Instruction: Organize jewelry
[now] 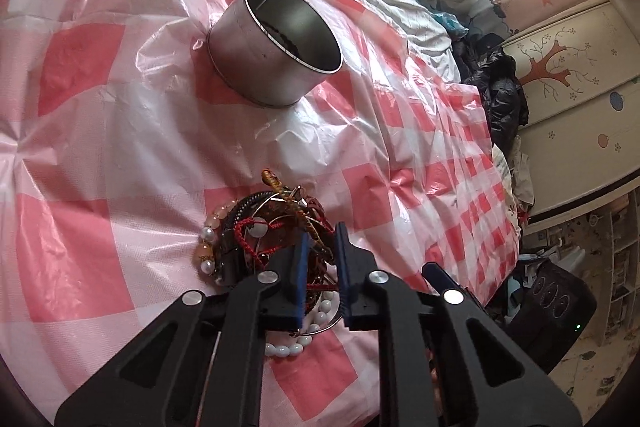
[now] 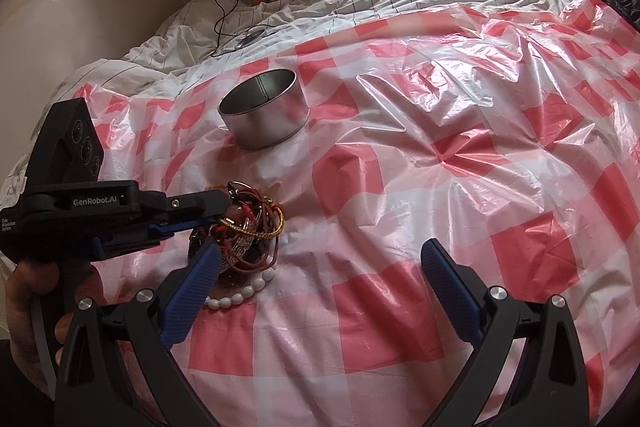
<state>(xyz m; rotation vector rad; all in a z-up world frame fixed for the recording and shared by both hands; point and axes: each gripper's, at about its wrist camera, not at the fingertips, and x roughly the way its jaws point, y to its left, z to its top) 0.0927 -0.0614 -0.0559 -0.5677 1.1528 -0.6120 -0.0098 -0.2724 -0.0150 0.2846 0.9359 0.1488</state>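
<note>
Fingers [image 1: 301,263] of the left gripper [image 1: 322,267] stand nearly together, pinched on cords of the jewelry tangle [image 1: 264,231]; because red cord, gold cord, wire hoops and bead strands interlock, lifting likely drags the whole clump or lets thin strands slip free. Tangle lies on the checked plastic sheet [image 1: 80,67], near the open metal tin [image 1: 276,47], while the right gripper [image 2: 320,291] hovers beside it, jaws wide apart and empty.
</note>
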